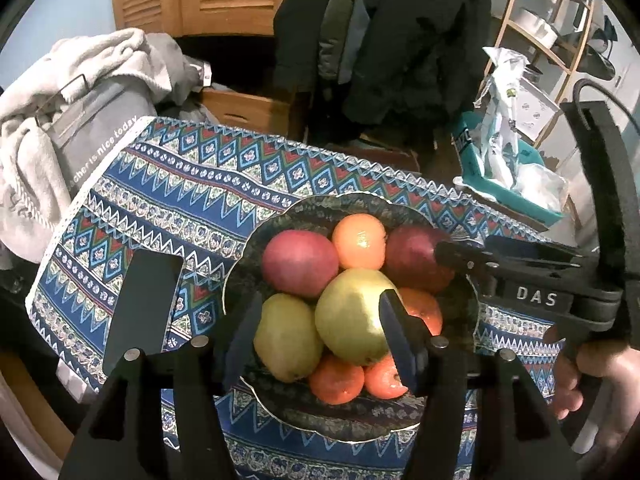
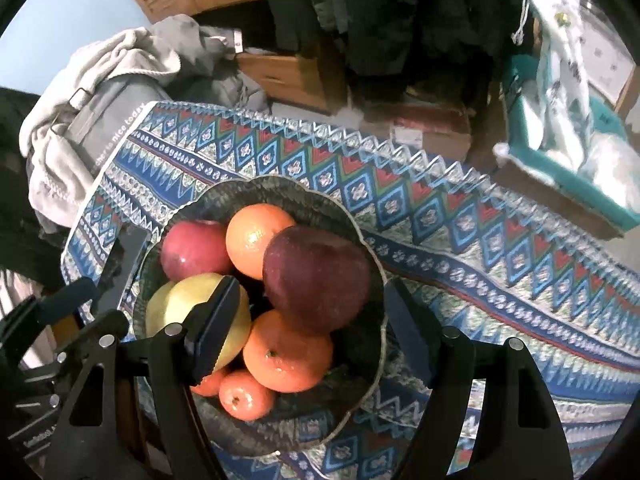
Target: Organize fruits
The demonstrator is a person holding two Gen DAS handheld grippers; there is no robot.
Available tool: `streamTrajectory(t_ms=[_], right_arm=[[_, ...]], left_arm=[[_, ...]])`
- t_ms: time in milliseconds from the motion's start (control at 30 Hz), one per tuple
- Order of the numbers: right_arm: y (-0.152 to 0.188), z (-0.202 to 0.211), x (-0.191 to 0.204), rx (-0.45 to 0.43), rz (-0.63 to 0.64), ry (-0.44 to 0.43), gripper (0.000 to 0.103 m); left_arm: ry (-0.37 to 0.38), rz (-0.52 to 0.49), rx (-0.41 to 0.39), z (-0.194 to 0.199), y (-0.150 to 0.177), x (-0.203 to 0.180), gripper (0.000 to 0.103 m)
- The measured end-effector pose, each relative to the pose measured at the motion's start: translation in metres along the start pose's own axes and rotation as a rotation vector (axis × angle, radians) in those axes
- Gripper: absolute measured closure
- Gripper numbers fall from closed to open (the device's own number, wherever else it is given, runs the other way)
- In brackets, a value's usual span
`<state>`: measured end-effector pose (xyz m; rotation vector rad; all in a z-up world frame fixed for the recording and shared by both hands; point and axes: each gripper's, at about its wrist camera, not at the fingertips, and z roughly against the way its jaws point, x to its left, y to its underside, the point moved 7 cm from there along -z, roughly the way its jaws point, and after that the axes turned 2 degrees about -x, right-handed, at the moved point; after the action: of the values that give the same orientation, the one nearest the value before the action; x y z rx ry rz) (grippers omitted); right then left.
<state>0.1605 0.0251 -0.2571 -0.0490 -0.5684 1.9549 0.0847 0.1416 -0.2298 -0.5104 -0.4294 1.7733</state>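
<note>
Fruit: yellow-green pear (image 1: 352, 316) sits atop the pile in the dark scalloped bowl (image 1: 260, 240), mid-desk.
Left hand-held gripper (image 1: 320, 332): parted, straddling it; lift clear.
Right hand-held gripper (image 2: 312, 328): open, empty.

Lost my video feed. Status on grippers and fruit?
Left gripper open astride the top pear. Right gripper open over the dark apple. All fruit sits in the bowl; nothing blocking.
</note>
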Motion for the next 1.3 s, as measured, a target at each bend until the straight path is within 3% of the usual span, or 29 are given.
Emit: streamTrajectory(t_ms=[667, 1300], right_arm=[[-0.003, 0.139, -0.008, -0.233, 0.05, 0.125, 0.026], [0.024, 0.254, -0.024, -0.43, 0.032, 0.195, 0.018]], left_arm=[[0.024, -0.085, -0.127, 0.071, -0.019, -0.039, 0.028], [0.111, -0.147, -0.281, 0.146, -0.034, -0.085, 0.016]])
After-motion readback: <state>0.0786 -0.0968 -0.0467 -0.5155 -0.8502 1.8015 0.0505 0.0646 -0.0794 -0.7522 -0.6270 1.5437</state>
